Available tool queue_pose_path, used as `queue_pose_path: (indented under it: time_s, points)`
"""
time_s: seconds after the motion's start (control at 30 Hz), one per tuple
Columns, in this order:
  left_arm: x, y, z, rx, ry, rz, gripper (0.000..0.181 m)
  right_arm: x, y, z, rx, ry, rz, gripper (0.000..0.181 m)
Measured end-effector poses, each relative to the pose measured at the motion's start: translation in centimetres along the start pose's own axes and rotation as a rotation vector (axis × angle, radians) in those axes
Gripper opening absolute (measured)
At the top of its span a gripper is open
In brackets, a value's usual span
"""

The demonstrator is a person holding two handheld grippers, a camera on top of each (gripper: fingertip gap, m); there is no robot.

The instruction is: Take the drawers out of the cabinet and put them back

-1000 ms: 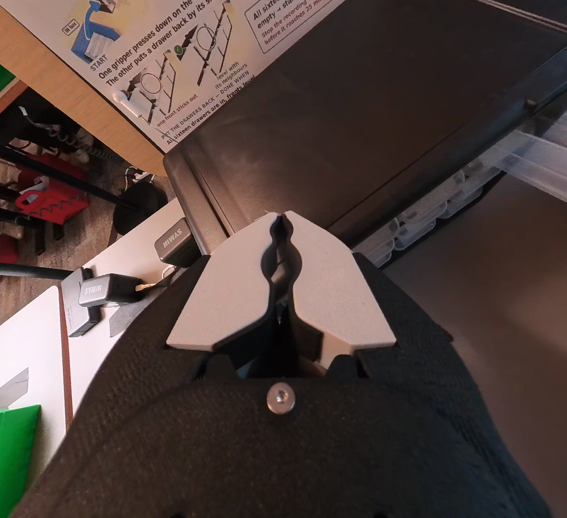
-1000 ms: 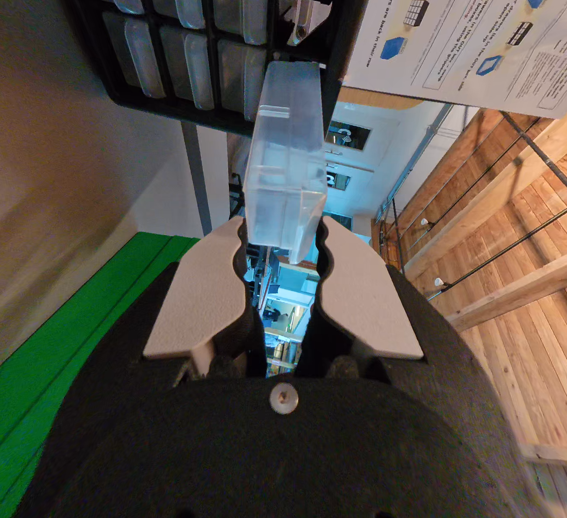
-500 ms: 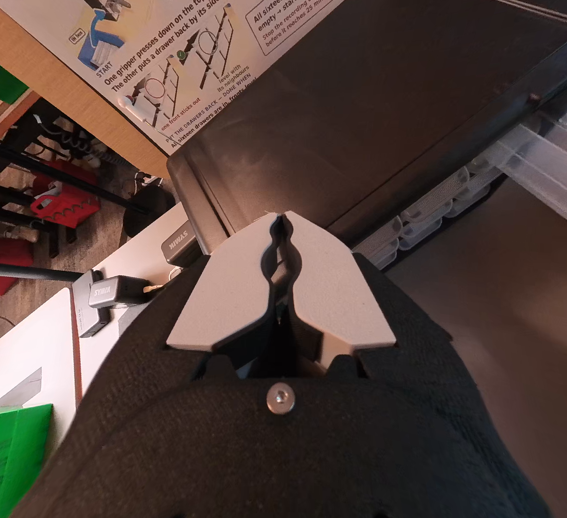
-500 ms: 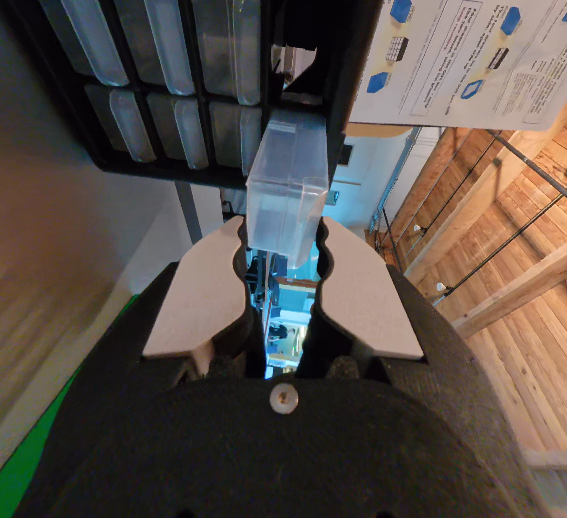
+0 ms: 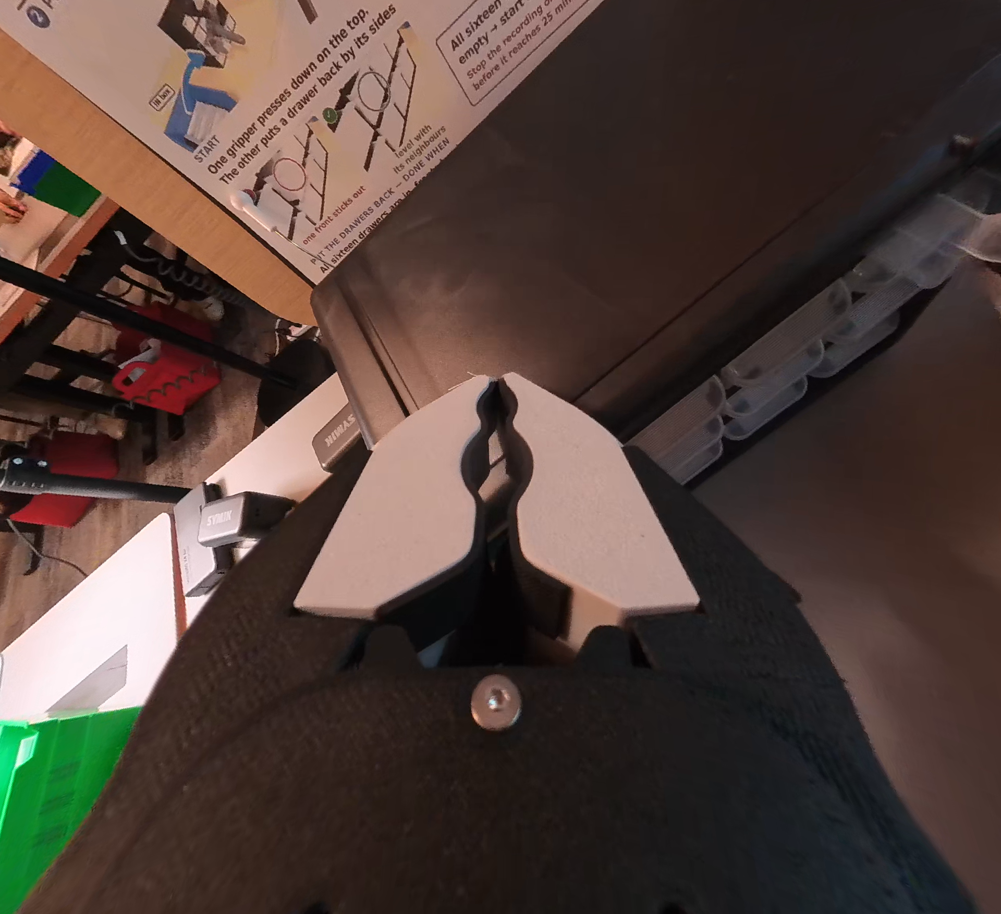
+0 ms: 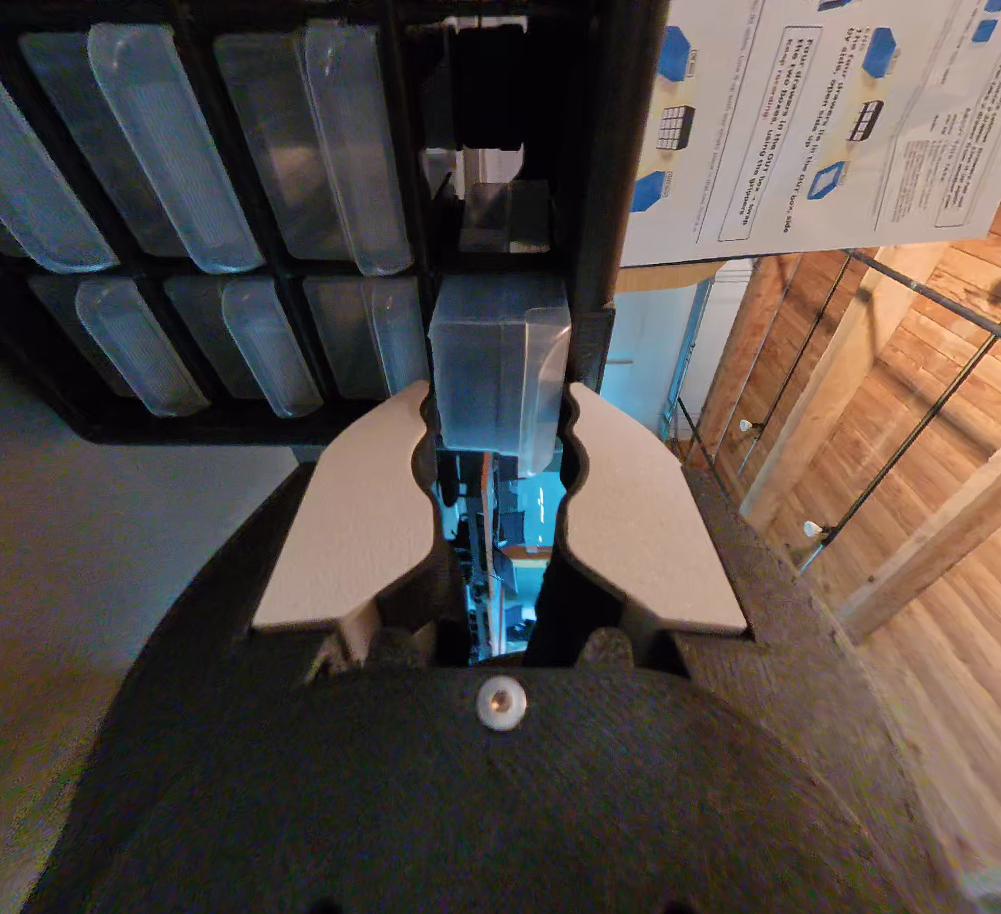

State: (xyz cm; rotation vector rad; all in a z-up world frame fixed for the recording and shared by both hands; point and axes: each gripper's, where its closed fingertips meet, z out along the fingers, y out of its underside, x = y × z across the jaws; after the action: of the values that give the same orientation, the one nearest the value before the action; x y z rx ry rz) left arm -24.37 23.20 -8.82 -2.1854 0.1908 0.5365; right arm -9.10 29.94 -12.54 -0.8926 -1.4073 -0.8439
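Right wrist view: right gripper (image 6: 498, 417) clamps clear drawer (image 6: 495, 363) part-way into the cabinet (image 6: 612, 130) corner slot, slots beyond it vacant, neighbours seated; left gripper (image 5: 497, 384), fingers closed and holding nothing, presses cabinet top.

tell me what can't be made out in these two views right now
- Right wrist view: how far the clear drawer reaches into the black cabinet; its slot is dark.
- Right wrist view: the cabinet's upper rows, cut off by the top edge.
- Left wrist view: whether the shut left gripper touches the cabinet top; its own fingers hide the contact.
- Left wrist view: the drawer fronts, seen edge-on and blurred.
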Motion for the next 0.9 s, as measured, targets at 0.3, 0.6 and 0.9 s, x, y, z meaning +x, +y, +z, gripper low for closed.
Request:
queue_pose_path:
  time_s: [0.3,0.6,0.9]
  points:
    - [-0.3,0.7,-0.9,0.098,0.029,-0.081,0.001,-0.1,-0.9,-1.9,0.204,-0.230,0.617,0.056]
    - [-3.9,2.2,-3.9,0.509,0.060,-0.467,0.055,0.0,-0.6,-1.5,0.249,-0.468,1.099,0.008]
    - [-2.0,6.6,-0.4,0.420,0.069,-0.409,0.081,-1.3,-0.6,-0.9,0.231,-0.490,1.248,0.057]
